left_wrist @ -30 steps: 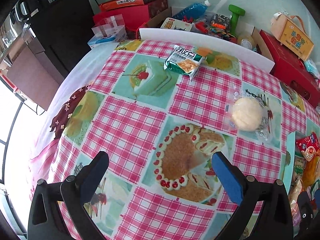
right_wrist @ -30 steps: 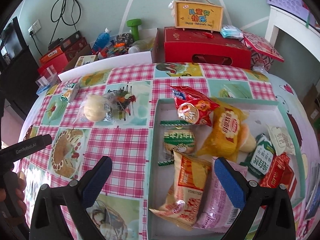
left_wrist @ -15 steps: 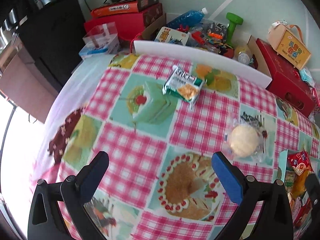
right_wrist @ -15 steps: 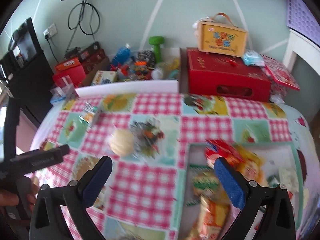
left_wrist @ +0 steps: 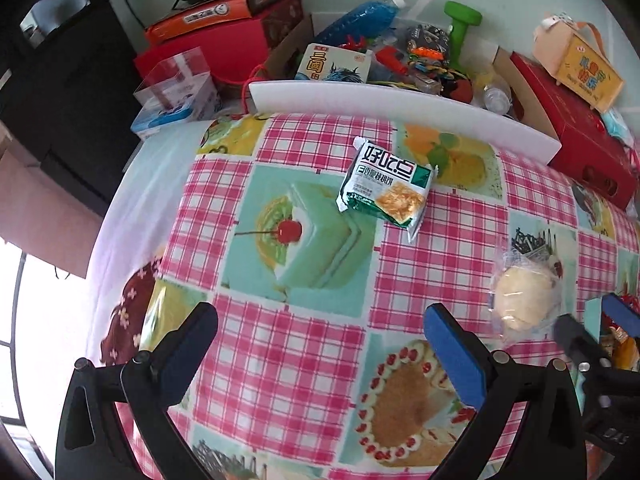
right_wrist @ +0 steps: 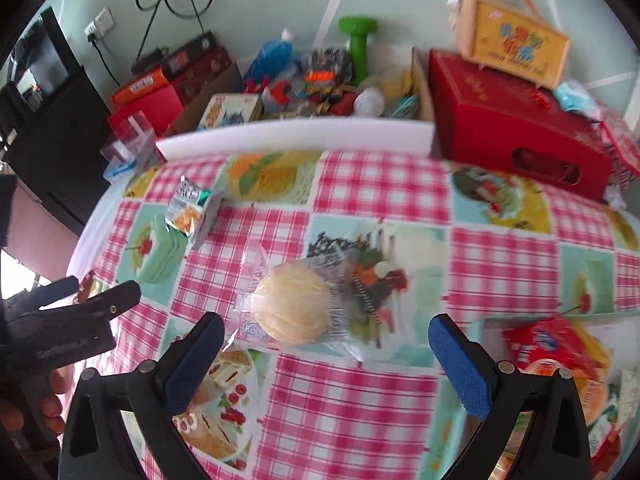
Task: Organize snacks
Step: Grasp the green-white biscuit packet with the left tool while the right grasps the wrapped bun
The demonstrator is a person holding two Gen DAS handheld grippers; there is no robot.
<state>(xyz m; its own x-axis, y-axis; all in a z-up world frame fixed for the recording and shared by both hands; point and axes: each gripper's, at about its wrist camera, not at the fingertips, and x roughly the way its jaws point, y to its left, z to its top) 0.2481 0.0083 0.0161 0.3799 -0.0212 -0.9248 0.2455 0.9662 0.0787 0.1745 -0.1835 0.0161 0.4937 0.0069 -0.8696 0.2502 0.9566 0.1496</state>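
Blue pads line both fingers of the right hand-held gripper, which is spread wide with nothing between them, hovering above the pink checked cloth of the worktop. Just beyond its fingertips, roughly centred in the gap, lies a round pale bun in clear wrap. Farther off to the left rests a green and white biscuit packet, well apart from the bun. At the near right edge, red and yellow snack bags show, blurred. The left hand-held gripper is likewise spread wide and holds nothing, above the cloth's cake pictures. In its view the biscuit packet lies ahead toward the far side, while the bun sits to the right, just beyond the right finger. Past the worktop's far edge runs a white foam strip, and behind it an open box of toys and a blue bottle, a green dumbbell, a red box and a yellow carry case on top of it.
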